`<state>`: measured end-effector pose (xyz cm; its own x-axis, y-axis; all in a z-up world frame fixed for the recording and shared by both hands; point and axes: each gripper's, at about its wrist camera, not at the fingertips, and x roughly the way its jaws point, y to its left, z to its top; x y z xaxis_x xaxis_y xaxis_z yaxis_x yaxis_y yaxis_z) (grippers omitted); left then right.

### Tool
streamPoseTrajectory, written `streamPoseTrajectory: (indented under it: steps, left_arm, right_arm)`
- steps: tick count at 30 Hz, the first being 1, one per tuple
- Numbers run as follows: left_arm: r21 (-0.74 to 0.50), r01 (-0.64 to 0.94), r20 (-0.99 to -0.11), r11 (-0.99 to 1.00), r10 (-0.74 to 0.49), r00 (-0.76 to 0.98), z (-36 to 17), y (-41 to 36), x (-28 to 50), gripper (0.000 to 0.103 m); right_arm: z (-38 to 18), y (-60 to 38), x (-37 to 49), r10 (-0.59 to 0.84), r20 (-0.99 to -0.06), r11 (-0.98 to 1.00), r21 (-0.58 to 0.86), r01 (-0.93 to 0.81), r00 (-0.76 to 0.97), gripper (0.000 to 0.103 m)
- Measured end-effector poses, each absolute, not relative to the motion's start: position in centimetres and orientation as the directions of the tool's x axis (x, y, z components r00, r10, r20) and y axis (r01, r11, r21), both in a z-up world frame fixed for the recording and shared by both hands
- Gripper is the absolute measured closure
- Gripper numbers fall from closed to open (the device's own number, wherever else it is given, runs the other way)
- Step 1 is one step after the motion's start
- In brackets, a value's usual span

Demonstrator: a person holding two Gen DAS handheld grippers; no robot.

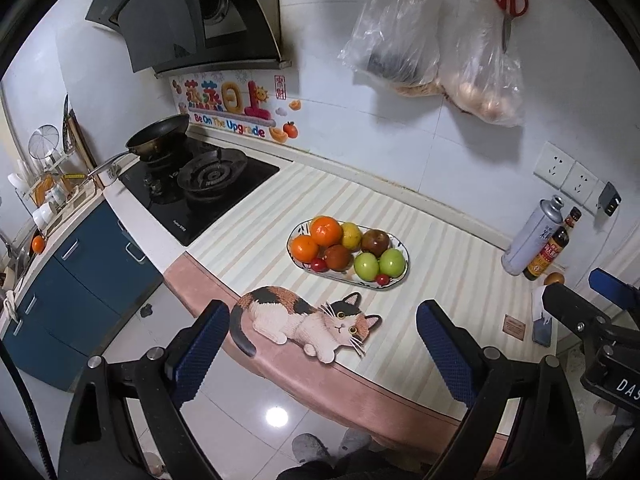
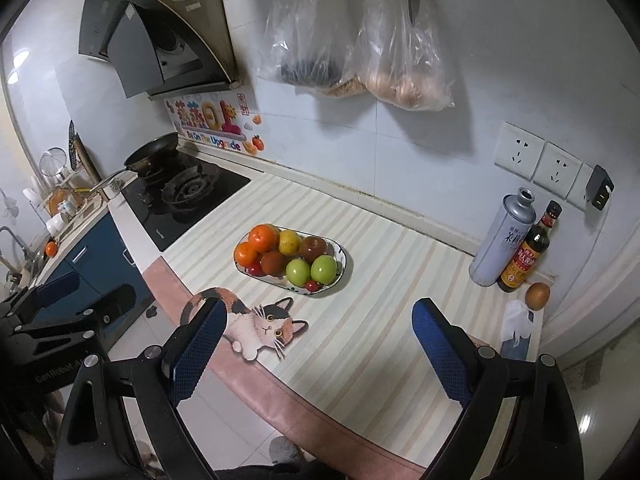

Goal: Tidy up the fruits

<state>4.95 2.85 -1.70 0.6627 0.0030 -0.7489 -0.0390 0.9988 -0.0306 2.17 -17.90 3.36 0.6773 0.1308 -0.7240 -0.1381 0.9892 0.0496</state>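
Note:
An oval patterned plate (image 1: 400,250) (image 2: 344,258) sits mid-counter on the striped cloth. It holds two oranges (image 1: 326,231) (image 2: 263,238), a yellow fruit (image 1: 351,235), two dark red fruits (image 1: 375,241), two green apples (image 1: 392,263) (image 2: 323,269) and small red tomatoes (image 1: 318,265). My left gripper (image 1: 322,346) is open and empty, held back over the counter's front edge. My right gripper (image 2: 320,344) is open and empty, also well short of the plate. A cat-shaped mat (image 1: 308,320) (image 2: 260,326) lies between the grippers and the plate.
A gas hob (image 1: 200,184) with a frying pan (image 1: 160,136) stands at left. A grey can (image 2: 502,236), a sauce bottle (image 2: 528,248), a brown egg-like thing (image 2: 537,295) and crumpled tissue (image 2: 518,320) sit at right. Plastic bags (image 2: 352,40) and scissors hang on the wall.

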Motion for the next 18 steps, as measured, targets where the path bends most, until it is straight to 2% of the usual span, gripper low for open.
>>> streamPoseTrajectory:
  steps: [9, 18]
  left_arm:
    - [-0.023, -0.043, -0.736, 0.999, 0.012, 0.677, -1.1, 2.4, 4.6, 0.007]
    - [-0.003, -0.081, -0.751, 0.997, 0.051, 0.658, -2.2, 2.3, 7.6, 0.007]
  right_arm:
    - [3.5, -18.2, 2.4, 0.143, -0.728, 0.988, 0.061, -0.144, 0.671, 0.007]
    - [1.2, -18.3, 7.1, 0.13, -0.747, 0.99, 0.064, -0.124, 0.652, 0.007]
